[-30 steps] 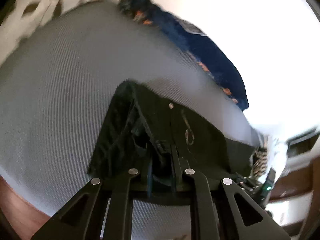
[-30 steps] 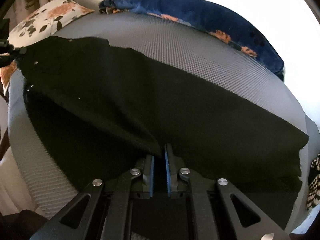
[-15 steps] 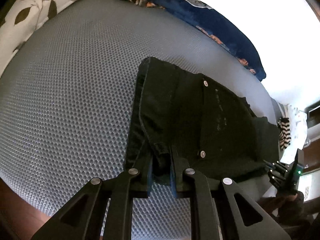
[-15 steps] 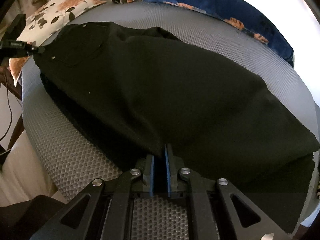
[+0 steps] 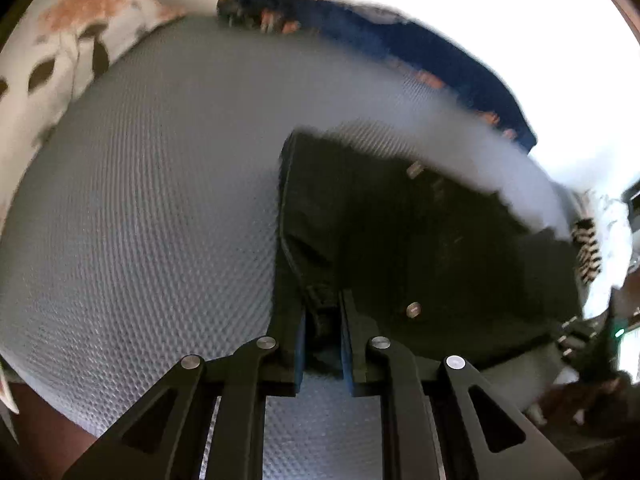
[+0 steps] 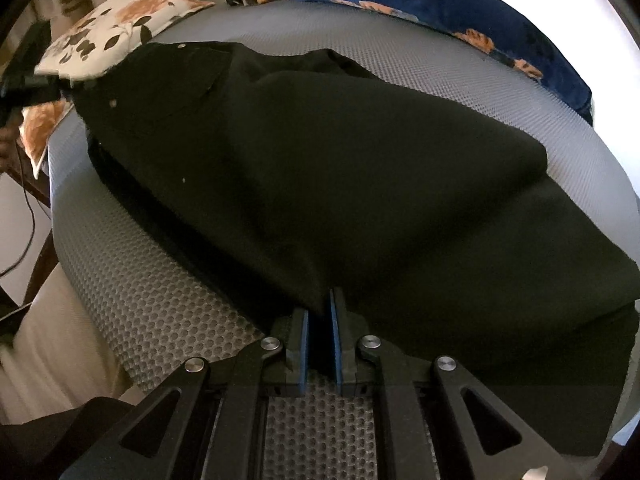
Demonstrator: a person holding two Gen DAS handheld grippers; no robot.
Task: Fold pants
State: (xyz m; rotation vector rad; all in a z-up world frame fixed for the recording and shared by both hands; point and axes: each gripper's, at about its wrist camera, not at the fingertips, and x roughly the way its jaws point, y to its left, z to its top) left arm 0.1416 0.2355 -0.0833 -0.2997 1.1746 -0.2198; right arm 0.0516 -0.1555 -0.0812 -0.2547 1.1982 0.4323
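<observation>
1. Your left hand-held gripper [image 5: 323, 322] is clamped on the waistband edge of the black pants [image 5: 420, 256]; dark fabric fills the narrow gap between its blue-lined fingers [image 5: 299, 344].
2. Your right hand-held gripper [image 6: 320, 320] is pinched on a fold of the same pants [image 6: 340, 184], at the near edge of the leg fabric, with the cloth pulled up into a ridge between the pads.
3. The pants lie spread on the grey honeycomb-textured mattress [image 6: 160, 300], waist end toward the far left of the right wrist view and legs running to the right, where the hem hangs past the mattress edge.
4. In the left wrist view, two metal studs [image 5: 413, 309] show on the waist area, near your left gripper.
5. A floral pillow [image 6: 116, 28] sits at the far-left corner of the mattress, just beside the waistband.
6. A dark blue floral blanket [image 6: 440, 4] lies bunched along the far edge of the mattress, apart from the pants.
7. The left wrist view is blurred toward the far side, so fine detail there cannot be told.
</observation>
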